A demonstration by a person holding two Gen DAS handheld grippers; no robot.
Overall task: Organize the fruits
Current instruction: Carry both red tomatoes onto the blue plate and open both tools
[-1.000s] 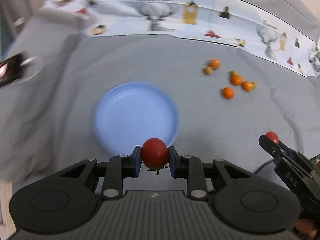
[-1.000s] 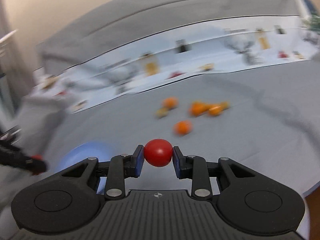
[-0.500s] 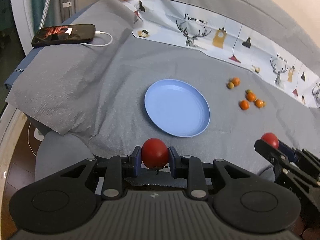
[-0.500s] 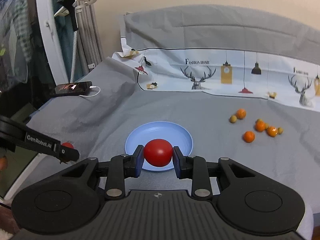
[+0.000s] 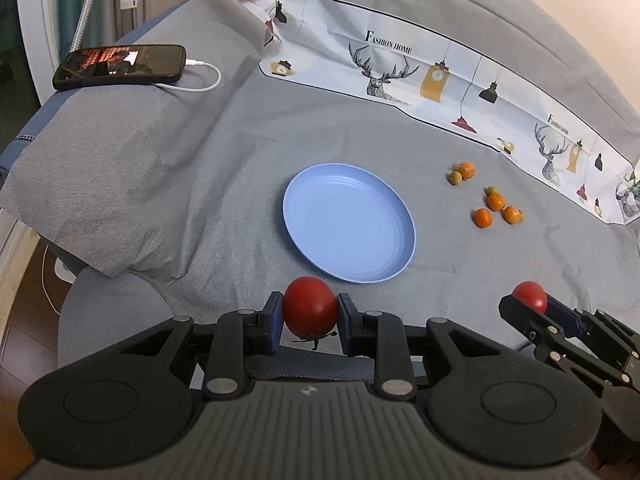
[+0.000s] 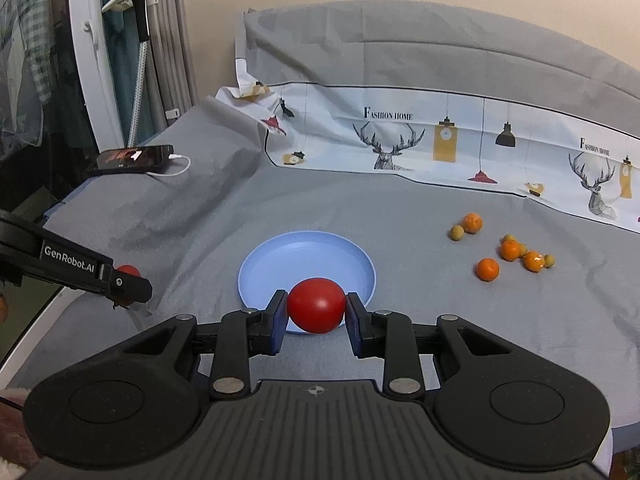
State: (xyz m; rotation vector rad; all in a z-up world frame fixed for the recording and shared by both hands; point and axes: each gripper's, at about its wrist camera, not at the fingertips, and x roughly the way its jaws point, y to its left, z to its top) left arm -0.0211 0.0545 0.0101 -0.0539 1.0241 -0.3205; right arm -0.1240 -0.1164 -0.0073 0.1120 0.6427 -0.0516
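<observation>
My left gripper (image 5: 310, 314) is shut on a red tomato (image 5: 310, 308), held above the near edge of the grey cloth, short of the empty blue plate (image 5: 348, 236). My right gripper (image 6: 317, 314) is shut on a second red tomato (image 6: 316, 304), just in front of the plate's near rim (image 6: 256, 296). Each gripper shows in the other view: the right one (image 5: 528, 300) at the lower right, the left one (image 6: 128, 276) at the left. Several small oranges (image 5: 496, 202) and olive-coloured fruits (image 5: 455, 178) lie on the cloth right of the plate, also in the right wrist view (image 6: 510, 250).
A phone (image 5: 120, 66) on a white charging cable (image 5: 200, 82) lies on the raised cloth at the far left. A printed white cloth strip (image 5: 440, 80) runs along the back. The cloth's edge drops to the floor at the left (image 5: 24, 300).
Both grippers pulled back and up from the plate with their tomatoes still held; the plate now looks smaller and farther, and the phone has come into view.
</observation>
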